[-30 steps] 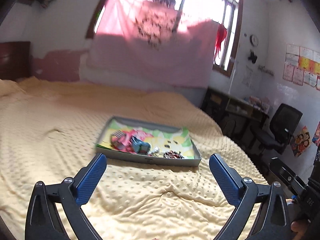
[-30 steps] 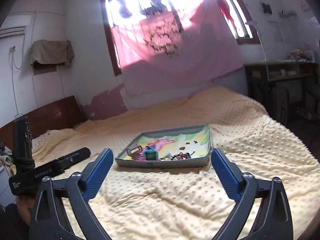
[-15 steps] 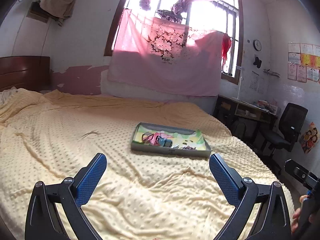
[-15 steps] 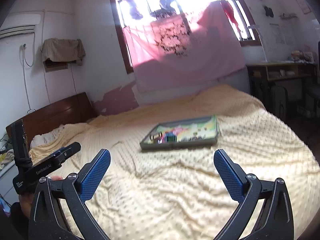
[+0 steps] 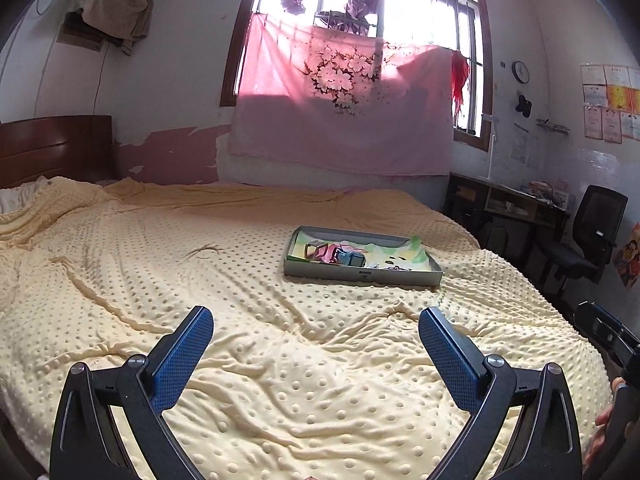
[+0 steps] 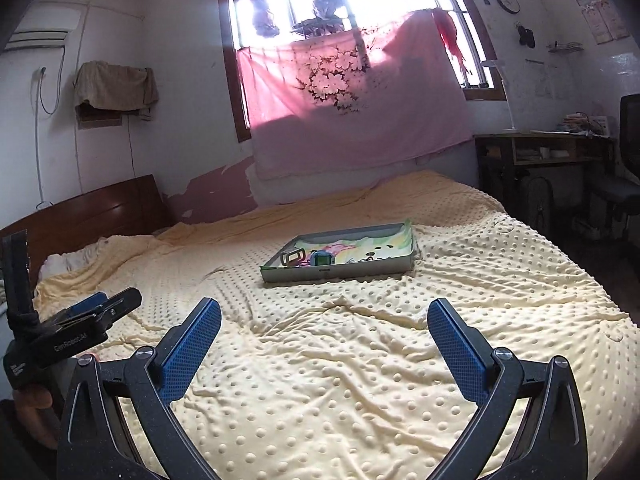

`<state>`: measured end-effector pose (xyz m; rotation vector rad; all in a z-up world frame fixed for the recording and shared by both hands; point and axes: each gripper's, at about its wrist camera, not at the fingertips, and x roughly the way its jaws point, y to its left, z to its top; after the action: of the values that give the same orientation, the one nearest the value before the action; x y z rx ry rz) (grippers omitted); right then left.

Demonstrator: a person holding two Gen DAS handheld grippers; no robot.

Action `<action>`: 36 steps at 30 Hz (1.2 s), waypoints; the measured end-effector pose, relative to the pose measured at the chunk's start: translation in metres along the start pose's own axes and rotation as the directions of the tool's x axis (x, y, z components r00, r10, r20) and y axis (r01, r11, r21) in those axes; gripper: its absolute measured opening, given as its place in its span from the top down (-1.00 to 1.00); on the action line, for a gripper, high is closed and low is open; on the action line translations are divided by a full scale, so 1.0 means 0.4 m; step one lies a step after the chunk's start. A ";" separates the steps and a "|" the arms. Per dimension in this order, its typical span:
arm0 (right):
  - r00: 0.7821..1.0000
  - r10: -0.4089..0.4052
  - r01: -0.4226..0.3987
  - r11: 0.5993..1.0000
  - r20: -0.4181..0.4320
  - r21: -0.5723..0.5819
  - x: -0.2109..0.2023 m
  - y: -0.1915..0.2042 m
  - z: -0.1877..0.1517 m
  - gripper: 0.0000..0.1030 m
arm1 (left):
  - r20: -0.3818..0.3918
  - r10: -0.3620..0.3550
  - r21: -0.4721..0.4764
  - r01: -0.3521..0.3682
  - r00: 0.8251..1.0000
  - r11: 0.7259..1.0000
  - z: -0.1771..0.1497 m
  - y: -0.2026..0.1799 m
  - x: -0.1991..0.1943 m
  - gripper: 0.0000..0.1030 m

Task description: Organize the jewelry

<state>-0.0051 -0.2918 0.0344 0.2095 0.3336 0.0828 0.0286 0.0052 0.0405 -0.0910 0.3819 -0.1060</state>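
Bedroom with a big bed point(image 5: 248, 280) under a bumpy pale-yellow blanket point(image 6: 360, 380), pink flowered cloth point(image 5: 344, 120) hung over the window at 12 o'clock. Sitting on the blanket, a shallow grey tray point(image 5: 362, 276), around 1 o'clock in the left wrist view and just about 12 in the right wrist view point(image 6: 340, 274). Inside, a pink-and-blue jumble of jewelry point(image 5: 334, 254) bunched toward the tray's 9 o'clock end, plus a few small dark bits point(image 5: 396, 268) nearer 3 o'clock, too small to make out. Left gripper point(image 5: 316, 354) spread wide, holding nothing, hovering over blanket well short of the tray. Right gripper point(image 6: 324, 346) also gaping wide and empty, same story. Dark desk point(image 5: 508, 204) and office chair point(image 5: 584, 240) off at 3 o'clock.
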 end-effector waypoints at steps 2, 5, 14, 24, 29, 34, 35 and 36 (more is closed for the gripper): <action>1.000 -0.001 0.001 1.000 -0.007 -0.001 0.009 0.004 0.002 -0.97 | -0.002 -0.001 -0.001 0.001 1.000 1.000 -0.001 -0.001 0.004 -1.00; 1.000 0.000 0.000 1.000 -0.013 -0.003 0.013 0.008 0.007 -0.97 | -0.001 0.001 0.007 -0.001 1.000 1.000 -0.001 -0.003 0.007 -1.00; 1.000 0.000 0.000 1.000 -0.022 0.001 0.035 0.015 0.011 -0.97 | 0.008 0.008 0.016 -0.008 1.000 1.000 0.006 -0.003 0.011 -1.00; 1.000 0.004 -0.004 1.000 -0.021 -0.001 0.042 0.018 0.016 -0.97 | 0.011 0.015 0.023 -0.015 1.000 1.000 0.004 -0.002 0.006 -1.00; 1.000 0.004 -0.004 1.000 -0.018 -0.002 0.041 0.018 0.015 -0.97 | 0.012 0.014 0.025 -0.014 1.000 1.000 0.005 -0.002 0.007 -1.00; 1.000 0.004 -0.004 1.000 -0.018 -0.002 0.041 0.018 0.014 -0.97 | 0.017 0.014 0.027 -0.015 1.000 1.000 0.004 -0.002 0.005 -1.00; 1.000 0.004 -0.004 1.000 -0.017 -0.002 0.042 0.018 0.015 -0.97 | 0.017 0.014 0.028 -0.015 1.000 0.999 0.004 -0.002 0.005 -1.00; 1.000 0.003 -0.003 1.000 -0.018 -0.002 0.041 0.019 0.014 -0.97 | 0.018 0.014 0.028 -0.015 1.000 1.000 0.002 -0.001 0.003 -1.00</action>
<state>0.0120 -0.2838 0.0360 0.2070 0.3509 0.0881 0.0299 0.0049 0.0411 -0.0618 0.3631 -0.0962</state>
